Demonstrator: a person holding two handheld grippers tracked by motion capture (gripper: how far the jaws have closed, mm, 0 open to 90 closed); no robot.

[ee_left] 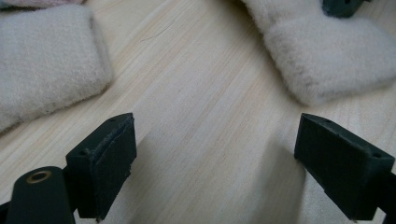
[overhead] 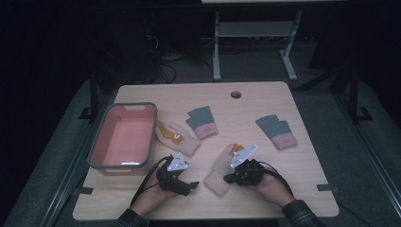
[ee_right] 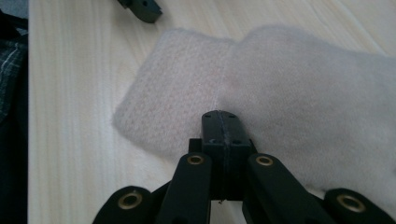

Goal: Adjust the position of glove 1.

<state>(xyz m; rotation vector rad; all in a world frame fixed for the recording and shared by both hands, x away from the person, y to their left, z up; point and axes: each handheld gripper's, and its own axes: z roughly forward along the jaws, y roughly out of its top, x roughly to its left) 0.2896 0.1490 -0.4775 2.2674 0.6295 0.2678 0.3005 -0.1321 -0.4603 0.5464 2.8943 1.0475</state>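
Two cream mittens lie on the wooden table [overhead: 265, 189]. One cream mitten [overhead: 177, 138] with orange trim rests beside the pink bin [overhead: 98, 139]. The other mitten [overhead: 217, 176] lies near the front, cuff toward me. My right gripper [overhead: 228, 179] is shut, its jaws pressed flat together just over this mitten [ee_right: 289, 79] near the cuff, with no fabric seen between them [ee_right: 223, 122]. To the left of that cuff my left gripper [overhead: 191, 186] stands open above bare wood [ee_left: 215, 158], with one mitten's cuff [ee_left: 322, 56] ahead on the right and the other mitten [ee_left: 42, 60] on the left.
Two grey gloves with pink cuffs lie farther back, one [overhead: 202, 122] mid-table and one [overhead: 277, 131] to the right. A cable hole [overhead: 235, 94] sits near the far edge. Beyond the table stands a metal frame [overhead: 217, 47] on the dark floor.
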